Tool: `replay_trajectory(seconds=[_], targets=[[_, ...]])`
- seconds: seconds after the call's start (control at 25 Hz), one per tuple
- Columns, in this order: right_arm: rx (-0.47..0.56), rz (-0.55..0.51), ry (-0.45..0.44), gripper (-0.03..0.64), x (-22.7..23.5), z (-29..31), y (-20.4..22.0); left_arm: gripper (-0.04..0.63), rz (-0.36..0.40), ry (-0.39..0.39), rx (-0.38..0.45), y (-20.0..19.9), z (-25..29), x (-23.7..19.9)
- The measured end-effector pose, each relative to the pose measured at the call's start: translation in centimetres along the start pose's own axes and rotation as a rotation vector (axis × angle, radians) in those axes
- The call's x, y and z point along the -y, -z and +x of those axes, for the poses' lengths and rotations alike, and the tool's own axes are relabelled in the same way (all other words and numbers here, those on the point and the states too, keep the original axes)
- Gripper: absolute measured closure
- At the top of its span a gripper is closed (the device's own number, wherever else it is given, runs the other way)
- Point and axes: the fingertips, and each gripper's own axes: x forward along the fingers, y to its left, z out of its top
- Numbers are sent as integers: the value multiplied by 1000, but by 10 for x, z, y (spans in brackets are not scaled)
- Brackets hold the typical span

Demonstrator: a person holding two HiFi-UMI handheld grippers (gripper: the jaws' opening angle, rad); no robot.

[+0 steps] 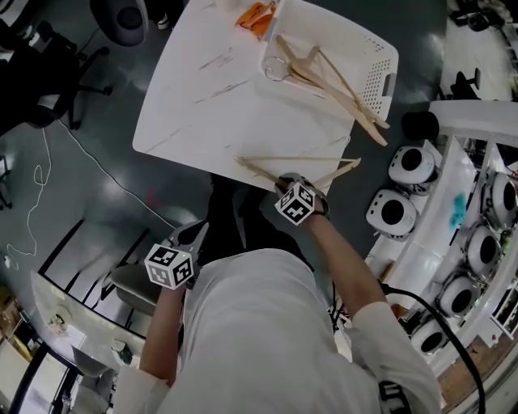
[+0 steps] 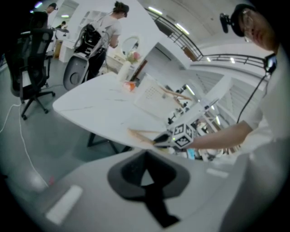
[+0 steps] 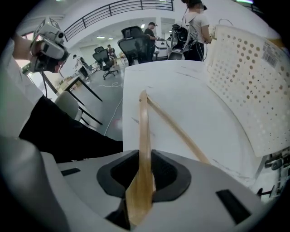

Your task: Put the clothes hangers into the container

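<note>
Hanging low beside the person's white shirt point(image 1: 267, 323), short of the white table point(image 1: 202, 97): left gripper point(image 1: 193, 234), jaws pressed together on nothing, dark pads meeting in the left gripper view. Points out toward the table from off its near corner.

Next out, right gripper point(image 1: 285, 179) — clenched on a wooden hanger point(image 1: 316, 159), gripping one flat arm running straight up between the pads in the right gripper view. Holds that hanger along the table's near edge, arms spread left and right over the edge; cannot tell whether resting on the tabletop or raised just off it.

Farther on, at the table's far right corner: white perforated container point(image 1: 382, 61), well apart from the held hanger. Carries more wooden hangers point(image 1: 325, 83) inside, long ends poking over the near rim. Just beside its far left corner, something orange point(image 1: 257, 16). Beyond the table at far left, on grey floor point(image 1: 57, 202) — a black office chair point(image 1: 40, 73).
</note>
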Motion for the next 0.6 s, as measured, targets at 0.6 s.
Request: replay_trajectory(seconds=[0.6], targets=[[299, 118, 31, 538, 18, -124, -39, 592, 67, 23, 37, -30, 7, 26]])
